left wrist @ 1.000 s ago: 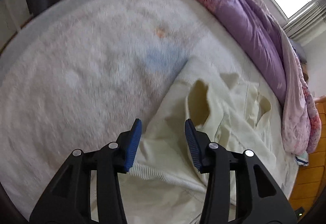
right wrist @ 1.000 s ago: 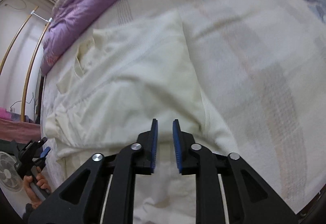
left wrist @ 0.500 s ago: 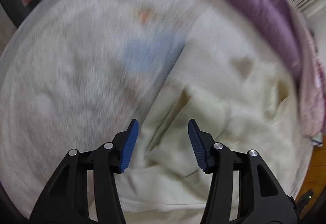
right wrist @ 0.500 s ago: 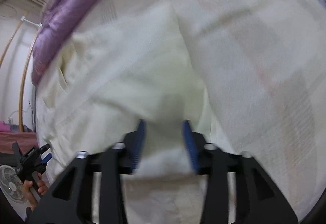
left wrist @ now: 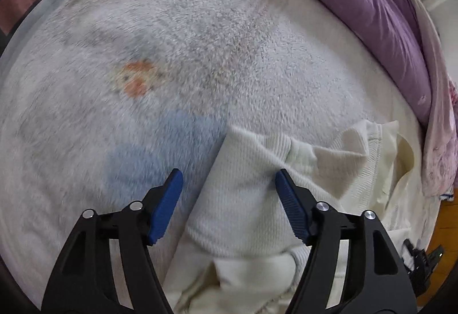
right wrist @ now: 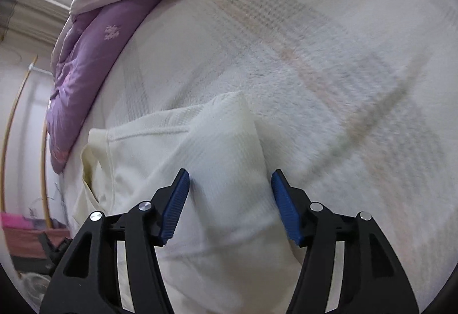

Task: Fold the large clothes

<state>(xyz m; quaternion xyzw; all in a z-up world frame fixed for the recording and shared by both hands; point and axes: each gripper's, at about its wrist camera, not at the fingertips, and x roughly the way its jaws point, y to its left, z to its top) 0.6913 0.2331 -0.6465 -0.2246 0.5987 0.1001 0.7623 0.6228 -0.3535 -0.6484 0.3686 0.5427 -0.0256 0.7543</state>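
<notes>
Two hand-held grippers hang over a cream knit garment [left wrist: 246,199] spread on a fleecy bed cover [left wrist: 200,36]. In the left wrist view the left gripper [left wrist: 229,194] has its blue jaws apart and opening. The garment's straight folded edge runs from bottom centre up to mid-frame between them, and neither pad presses the cloth. The knit fills the lower right of that frame; bare blanket fills the left.

In the right wrist view the right gripper [right wrist: 230,194] also has its jaws apart and opening, straddling a raised fold of the same garment [right wrist: 226,159] that reaches upward to frame centre. The pads stand beside the fold without clamping it.

A purple quilt [left wrist: 372,13] lines the upper right of the left view. Both tools sit directly over the cloth, so neither looks clearly nearer; any grasp appears to lie straight ahead and below.
</notes>
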